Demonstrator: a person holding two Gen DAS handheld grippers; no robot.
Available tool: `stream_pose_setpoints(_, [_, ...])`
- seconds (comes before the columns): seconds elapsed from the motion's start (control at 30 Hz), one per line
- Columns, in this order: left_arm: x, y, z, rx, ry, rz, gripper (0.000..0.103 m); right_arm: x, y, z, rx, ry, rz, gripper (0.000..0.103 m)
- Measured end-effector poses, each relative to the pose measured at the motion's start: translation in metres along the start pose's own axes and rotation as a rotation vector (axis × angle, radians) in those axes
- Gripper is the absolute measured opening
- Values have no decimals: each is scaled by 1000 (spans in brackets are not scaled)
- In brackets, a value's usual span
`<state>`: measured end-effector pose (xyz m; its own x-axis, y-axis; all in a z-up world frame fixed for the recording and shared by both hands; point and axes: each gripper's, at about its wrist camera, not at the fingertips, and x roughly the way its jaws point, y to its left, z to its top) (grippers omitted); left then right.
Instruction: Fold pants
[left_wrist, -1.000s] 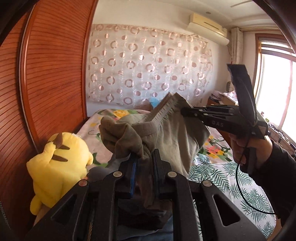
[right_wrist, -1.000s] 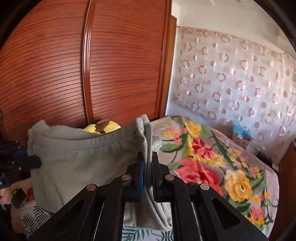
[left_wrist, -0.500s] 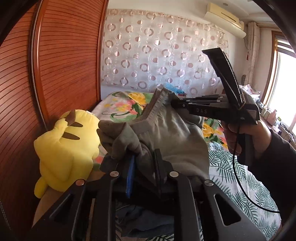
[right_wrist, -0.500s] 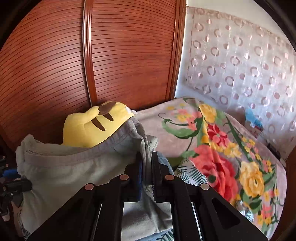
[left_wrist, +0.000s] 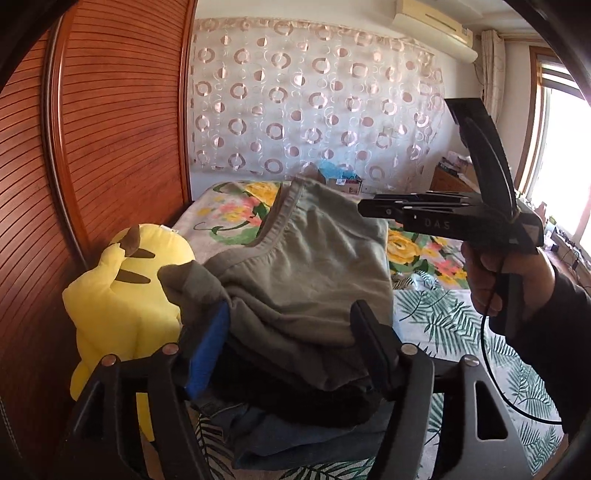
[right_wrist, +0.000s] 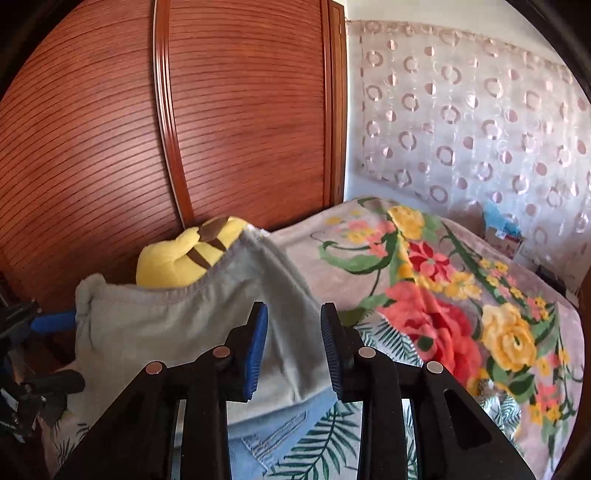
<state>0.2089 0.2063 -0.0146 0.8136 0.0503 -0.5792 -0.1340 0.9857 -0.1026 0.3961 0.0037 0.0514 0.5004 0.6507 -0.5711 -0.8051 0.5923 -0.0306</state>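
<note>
The folded grey-green pants (left_wrist: 303, 273) lie on top of a pile of folded clothes on the bed. They also show in the right wrist view (right_wrist: 177, 328). My left gripper (left_wrist: 291, 343) is open, its jaws wide apart on either side of the pants' near end. My right gripper (right_wrist: 293, 343) is open over the pants' far corner, with cloth lying between the jaws but not pinched. In the left wrist view the right gripper (left_wrist: 373, 210) sits at the pants' right edge, held by a hand.
Dark folded clothes (left_wrist: 317, 402) and blue jeans (right_wrist: 273, 428) lie under the pants. A yellow plush toy (left_wrist: 122, 295) sits to the left by the wooden wardrobe (left_wrist: 92, 147). A floral blanket (right_wrist: 424, 273) covers the bed beyond, over a leaf-print sheet (left_wrist: 443, 317).
Both grippers lowered the pants onto the pile and opened, letting go of the cloth. The pants now rest on the stack instead of hanging in the air.
</note>
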Motion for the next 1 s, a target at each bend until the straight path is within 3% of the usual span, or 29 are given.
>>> stream_pose_setpoints(0.23, [11, 4, -18, -30, 54, 7, 71, 36, -20, 5, 64, 72, -13, 31])
stream_pose_setpoints(0.43, [5, -1, -16, -18, 54, 25, 71, 34, -19, 5, 94, 54, 1, 31])
stream_pose_setpoints(0.8, [-24, -14, -13, 21, 11, 48, 74, -48, 13, -31, 163, -29, -52, 31])
stream_pose_setpoints(1.0, [-44, -30, -15, 51, -23, 15, 78, -106, 35, -55, 186, -75, -163, 31])
